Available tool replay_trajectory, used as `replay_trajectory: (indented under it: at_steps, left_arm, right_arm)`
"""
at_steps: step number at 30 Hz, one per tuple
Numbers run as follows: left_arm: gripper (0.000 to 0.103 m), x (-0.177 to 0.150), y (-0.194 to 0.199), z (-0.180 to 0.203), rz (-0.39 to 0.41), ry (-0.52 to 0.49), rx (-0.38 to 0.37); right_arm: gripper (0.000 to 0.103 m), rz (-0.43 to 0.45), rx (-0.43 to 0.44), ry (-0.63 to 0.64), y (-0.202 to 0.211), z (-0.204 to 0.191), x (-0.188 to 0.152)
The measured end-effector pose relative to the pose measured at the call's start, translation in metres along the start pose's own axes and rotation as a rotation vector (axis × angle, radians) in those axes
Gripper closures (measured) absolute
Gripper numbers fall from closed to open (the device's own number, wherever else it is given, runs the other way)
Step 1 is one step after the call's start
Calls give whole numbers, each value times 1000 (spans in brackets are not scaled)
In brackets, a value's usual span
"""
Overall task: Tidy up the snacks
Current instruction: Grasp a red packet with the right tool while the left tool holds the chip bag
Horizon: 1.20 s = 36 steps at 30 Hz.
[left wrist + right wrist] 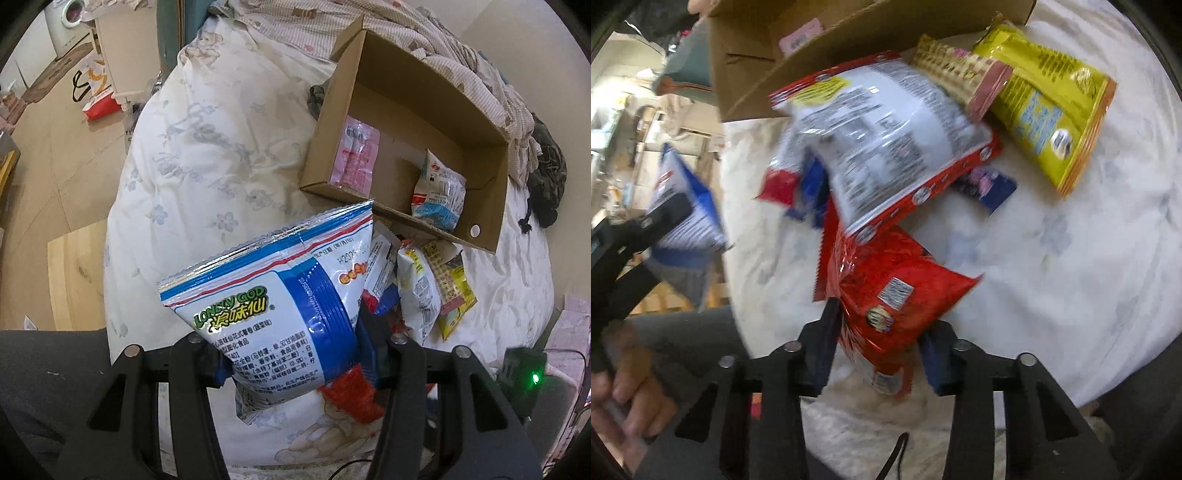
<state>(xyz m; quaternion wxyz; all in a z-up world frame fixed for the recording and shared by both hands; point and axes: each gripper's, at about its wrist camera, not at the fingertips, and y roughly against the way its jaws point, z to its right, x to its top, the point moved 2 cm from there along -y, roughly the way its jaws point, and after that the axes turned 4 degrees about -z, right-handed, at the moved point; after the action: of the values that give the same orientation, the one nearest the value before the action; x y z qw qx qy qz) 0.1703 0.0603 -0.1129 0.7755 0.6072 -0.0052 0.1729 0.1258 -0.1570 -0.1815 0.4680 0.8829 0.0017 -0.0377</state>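
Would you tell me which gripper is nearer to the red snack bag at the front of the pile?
Right. The right gripper has its fingers on either side of the red snack bag; the left gripper holds the blue-and-white chip bag off to the side.

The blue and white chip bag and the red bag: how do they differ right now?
The blue and white chip bag is lifted off the bed in the left gripper; the red bag lies on the bedding between the right gripper's fingers. The red bag looks more crumpled. Both are sealed snack packets outside the cardboard box.

A white floral quilt [207, 177] carries an open cardboard box [491, 206] beside loose snack packets [897, 147].
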Motion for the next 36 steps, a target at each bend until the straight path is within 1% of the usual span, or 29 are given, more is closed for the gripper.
replay_trajectory:
  at_steps: [5,8,11,13,16,18,21,24,27,32,36]
  left_arm:
    - [54,1,11,1,52,-12,13]
    - [54,4,17,-1,83,1,14]
    - [54,6,21,-3,104,5,20]
    - [54,7,23,-2,117,5,23]
    - [54,7,26,-2,134,5,29]
    - [54,9,31,1,151,-6,27]
    - [54,15,38,7,156,-24,13]
    - [54,24,41,19,147,-55,-7]
    - [54,38,44,35,152,-97,-12]
    - [54,63,44,59,152,-166,-10]
    - [54,86,44,72,175,-204,6]
  right_arm:
    - [69,20,84,18,15,-13,-30]
    - [71,28,130,38,30,-17,-41]
    - [72,78,164,86,48,-22,-45]
    - [73,135,172,112,62,-22,-38]
    - [73,205,227,113,81,-22,-31]
    - [73,241,241,123,89,-19,-22]
    - [73,324,256,140,112,-19,-11]
    - [73,412,253,145,138,-16,10]
    - [73,470,242,152,158,-11,29]
    - [73,528,225,160,183,-8,59]
    - [73,544,218,149,181,-7,84]
